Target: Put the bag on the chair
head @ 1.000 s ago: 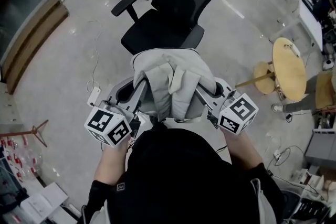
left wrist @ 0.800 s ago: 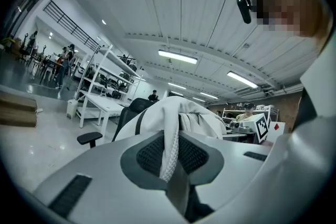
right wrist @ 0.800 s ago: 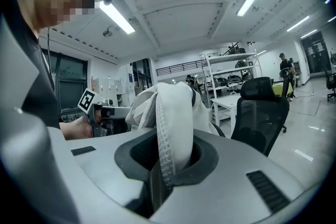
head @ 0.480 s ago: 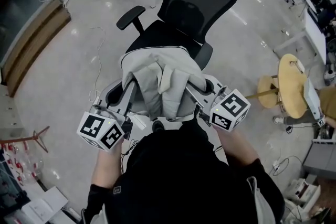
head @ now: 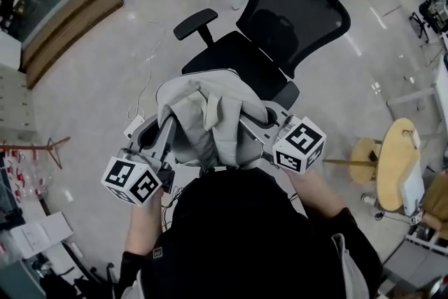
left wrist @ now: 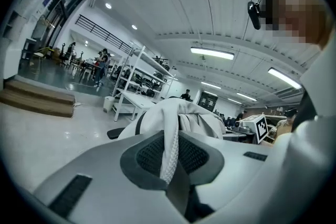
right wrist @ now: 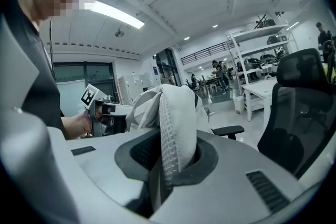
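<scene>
Over a glossy grey floor (head: 91, 87), you held the pale, rumpled fabric bag (head: 206, 119) hanging between both grippers, in front of the padded seat of the black mesh-backed chair (head: 241, 63). Your left gripper (head: 166, 128) had its jaws clamped on a waffle-textured webbing strap (left wrist: 169, 149). Your right gripper (head: 250, 124) had its jaws pinched nearly closed on a wider second strap (right wrist: 176, 134). A thin white cable (head: 145, 77) snaked across the floor at left, and a round wooden table (head: 395, 164) stood well apart at right.

We stand in a big open-plan lab office: a desk chair (head: 280, 38), white tables (right wrist: 262, 89), far metal shelves (left wrist: 149, 62), ceiling strip lights (left wrist: 212, 53).
</scene>
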